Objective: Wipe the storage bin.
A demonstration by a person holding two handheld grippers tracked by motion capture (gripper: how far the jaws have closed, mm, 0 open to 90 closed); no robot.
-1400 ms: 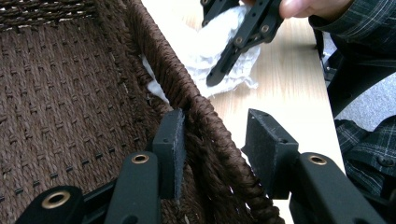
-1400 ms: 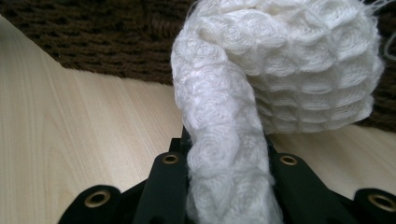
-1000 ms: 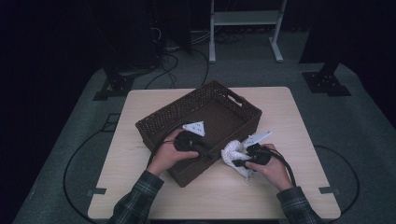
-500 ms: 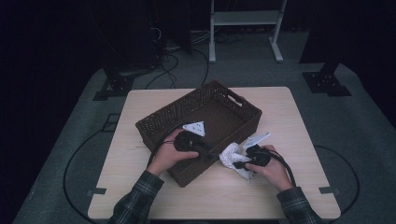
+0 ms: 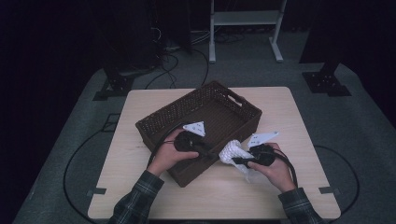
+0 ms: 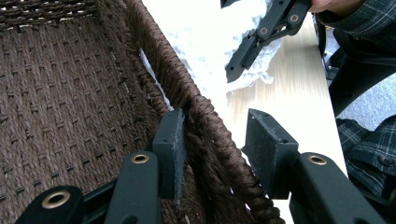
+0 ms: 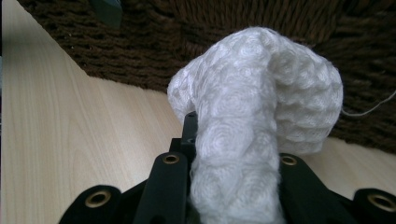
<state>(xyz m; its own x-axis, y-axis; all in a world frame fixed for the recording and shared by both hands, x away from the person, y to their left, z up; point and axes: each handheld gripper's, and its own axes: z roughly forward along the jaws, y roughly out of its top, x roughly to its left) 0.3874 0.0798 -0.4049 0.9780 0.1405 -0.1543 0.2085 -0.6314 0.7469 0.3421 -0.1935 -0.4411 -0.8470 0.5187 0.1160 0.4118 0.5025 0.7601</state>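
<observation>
Cloth (image 5: pixel 232 151), white and knobbly in weave, is bunched up and clamped in the right tongs (image 5: pixel 236 160), which press it from both sides. It hangs just beside the near wall of the basket (image 5: pixel 154 123), above the tabletop (image 5: pixel 289 107); a loose end trails down toward the wood under the right hand (image 5: pixel 275 168). In the right gripper view the cloth (image 7: pixel 252 126) rises from between the black jaws, bulges over their tips and folds to the right, with the dark woven wall of the basket (image 7: pixel 187 42) close behind it and pale tabletop (image 7: pixel 56 140) to the left. A thin thread sticks out at its right edge.

Left tongs (image 5: pixel 208 153) straddle the basket's near rim close to its corner, one jaw inside the basket and the other outside. In the left gripper view the inner pad lies against the braided rim (image 6: pixel 205 126), while the outer pad stands a little off it with a gap showing, so the left tongs (image 6: pixel 217 142) are apart around the rim rather than pinching it. That view also shows the cloth (image 6: pixel 210 42) on the far side of the wall and the right tongs (image 6: pixel 261 44) on it, with a plaid sleeve (image 6: pixel 369 135) at the edge. The left hand (image 5: pixel 168 154) rests at the basket's near wall.
</observation>
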